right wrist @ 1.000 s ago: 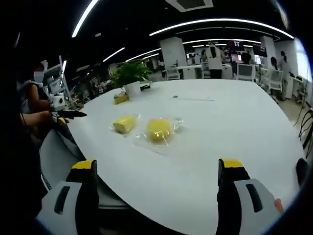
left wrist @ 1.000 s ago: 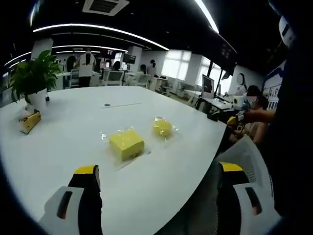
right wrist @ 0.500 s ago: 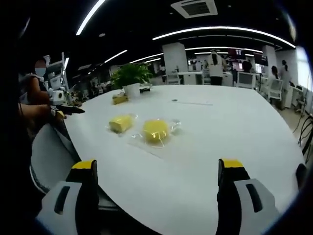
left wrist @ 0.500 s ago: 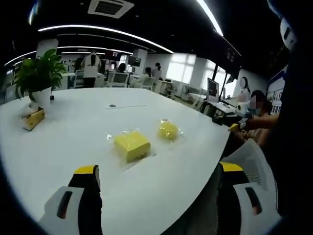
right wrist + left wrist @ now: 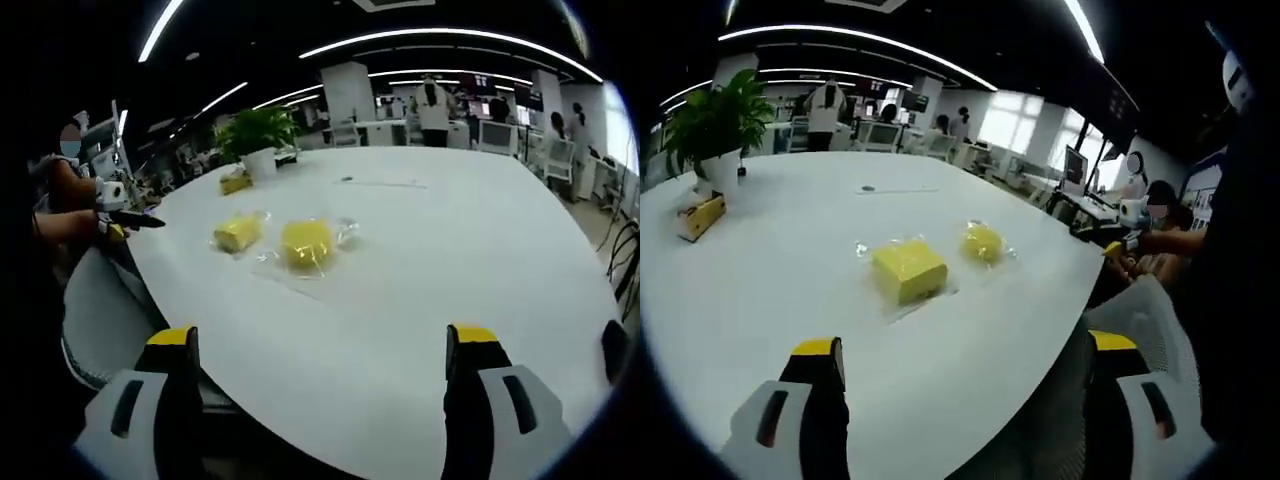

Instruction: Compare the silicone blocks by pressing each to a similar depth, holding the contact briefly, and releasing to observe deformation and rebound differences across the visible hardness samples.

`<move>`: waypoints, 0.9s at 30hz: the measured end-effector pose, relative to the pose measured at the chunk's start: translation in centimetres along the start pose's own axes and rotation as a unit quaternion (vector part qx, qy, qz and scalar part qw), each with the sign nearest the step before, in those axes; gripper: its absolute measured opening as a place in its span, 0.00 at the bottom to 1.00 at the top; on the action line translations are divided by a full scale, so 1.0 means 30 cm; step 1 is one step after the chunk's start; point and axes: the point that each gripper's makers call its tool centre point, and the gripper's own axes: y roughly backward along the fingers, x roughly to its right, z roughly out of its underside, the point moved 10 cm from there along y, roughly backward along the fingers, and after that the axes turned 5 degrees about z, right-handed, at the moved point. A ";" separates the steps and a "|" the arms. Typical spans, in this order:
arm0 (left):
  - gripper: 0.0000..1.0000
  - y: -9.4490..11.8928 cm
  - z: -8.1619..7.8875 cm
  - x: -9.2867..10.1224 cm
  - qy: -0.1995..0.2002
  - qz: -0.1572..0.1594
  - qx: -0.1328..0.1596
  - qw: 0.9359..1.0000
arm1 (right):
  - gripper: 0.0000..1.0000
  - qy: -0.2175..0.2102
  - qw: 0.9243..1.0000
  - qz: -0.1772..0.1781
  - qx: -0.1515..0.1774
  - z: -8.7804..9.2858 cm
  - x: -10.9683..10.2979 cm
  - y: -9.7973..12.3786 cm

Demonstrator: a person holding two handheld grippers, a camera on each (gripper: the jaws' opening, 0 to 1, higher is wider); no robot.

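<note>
Both views had drifted slightly; blocks unmoved. Left gripper (image 5: pixel 965 365) and right gripper (image 5: pixel 325 350): spread wide, empty, well short of the samples. Square silicone block (image 5: pixel 908 270) and round silicone block (image 5: pixel 982 241): bagged, mid-bench (image 5: pixel 790 280). Risk: slick wrapping sliding under pressure, spoiling depth.

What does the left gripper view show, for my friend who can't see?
Two yellow silicone blocks in clear wrap lie on a white table, beyond the open left claw. A potted plant stands far back.
</note>
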 end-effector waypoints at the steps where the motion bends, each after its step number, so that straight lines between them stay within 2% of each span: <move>1: 0.99 -0.002 -0.007 -0.003 0.005 -0.001 0.003 1.000 | 0.96 0.000 1.000 -0.001 0.001 -0.004 -0.003 -0.001; 5: 0.93 -0.039 -0.036 -0.039 0.049 0.021 -0.004 0.999 | 0.96 0.001 1.000 -0.008 0.003 -0.007 -0.017 -0.006; 7: 0.92 -0.072 -0.060 -0.072 0.072 0.016 0.004 0.997 | 0.96 0.001 1.000 -0.010 -0.002 -0.004 -0.022 -0.010; 9: 0.91 -0.105 -0.093 -0.093 0.086 0.023 0.025 0.996 | 0.96 0.002 1.000 -0.011 -0.004 -0.002 -0.023 -0.008; 14: 0.83 -0.180 -0.138 -0.188 0.098 -0.004 0.030 0.995 | 0.95 -0.009 1.000 -0.005 -0.005 0.001 -0.021 0.009; 16: 0.86 -0.209 -0.145 -0.222 0.129 -0.006 0.034 0.991 | 0.95 -0.011 1.000 -0.004 -0.003 0.002 -0.019 0.015; 19: 0.84 -0.244 -0.158 -0.268 0.149 0.000 0.039 0.988 | 0.93 -0.012 1.000 0.000 -0.007 0.006 -0.014 0.022; 21: 0.82 -0.262 -0.163 -0.298 0.186 -0.006 0.048 0.981 | 0.92 -0.017 1.000 0.002 -0.007 0.008 -0.008 0.028; 24: 0.80 -0.279 -0.171 -0.333 0.198 -0.017 0.052 0.979 | 0.90 -0.030 1.000 0.001 -0.002 0.006 -0.004 0.035; 27: 0.78 -0.309 -0.183 -0.366 0.221 -0.023 0.066 0.973 | 0.89 -0.037 0.999 0.004 0.001 0.005 -0.003 0.036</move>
